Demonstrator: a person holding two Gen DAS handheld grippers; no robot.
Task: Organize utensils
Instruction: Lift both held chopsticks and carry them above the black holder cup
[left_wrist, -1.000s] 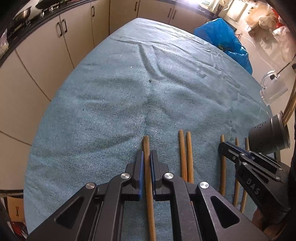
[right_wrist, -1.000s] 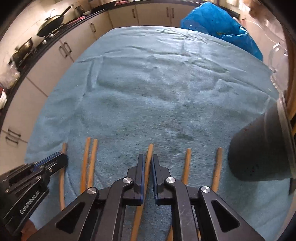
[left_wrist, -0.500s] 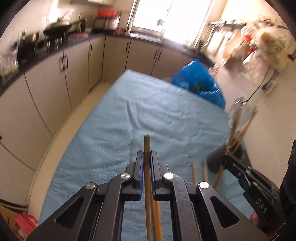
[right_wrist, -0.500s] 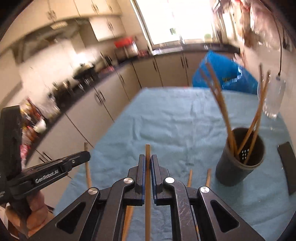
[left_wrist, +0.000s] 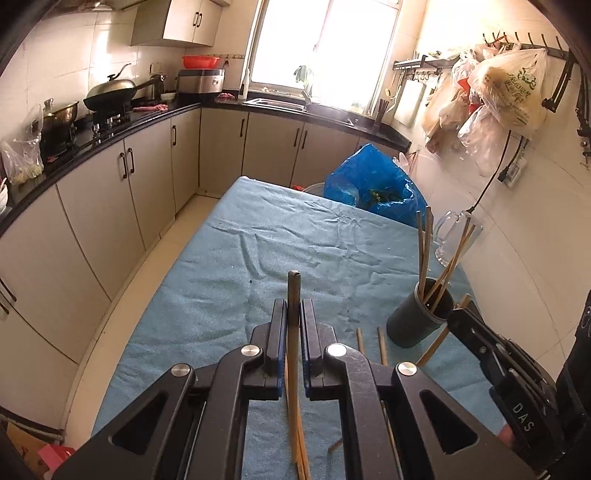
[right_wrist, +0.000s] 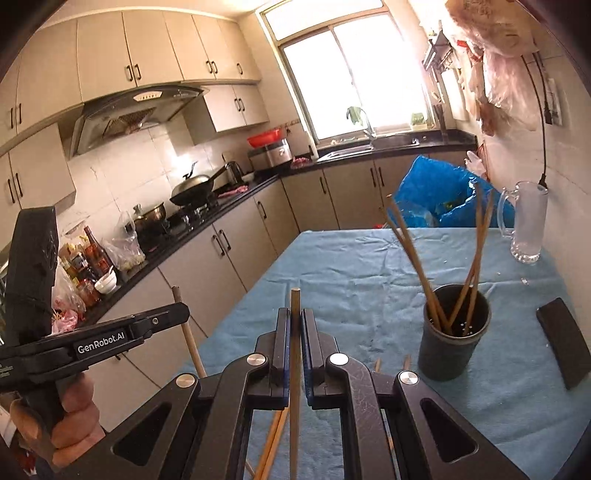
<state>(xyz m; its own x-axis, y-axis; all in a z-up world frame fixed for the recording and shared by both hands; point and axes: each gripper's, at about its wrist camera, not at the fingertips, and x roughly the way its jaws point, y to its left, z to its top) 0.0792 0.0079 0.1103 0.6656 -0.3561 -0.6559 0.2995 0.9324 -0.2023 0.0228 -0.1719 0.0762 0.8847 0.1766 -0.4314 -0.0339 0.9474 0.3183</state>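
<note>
My left gripper (left_wrist: 294, 308) is shut on a wooden chopstick (left_wrist: 294, 288), lifted above the blue cloth. My right gripper (right_wrist: 294, 317) is shut on another wooden chopstick (right_wrist: 294, 301), also lifted. A dark round holder (right_wrist: 455, 332) with several chopsticks stands on the cloth to the right of the right gripper; it also shows in the left wrist view (left_wrist: 421, 317). A few loose chopsticks (left_wrist: 380, 341) lie on the cloth by the holder's base. The right gripper shows in the left wrist view (left_wrist: 461, 317), the left one in the right wrist view (right_wrist: 181, 314).
The table under the blue cloth (right_wrist: 351, 266) has a glass mug (right_wrist: 526, 221) and a blue plastic bag (right_wrist: 436, 195) at its far right. A black flat object (right_wrist: 563, 341) lies right of the holder. Kitchen cabinets and a stove counter (left_wrist: 110, 122) run along the left.
Both grippers have risen from the cloth, each carrying its chopstick, and tilted up so the kitchen and the holder come into view.
</note>
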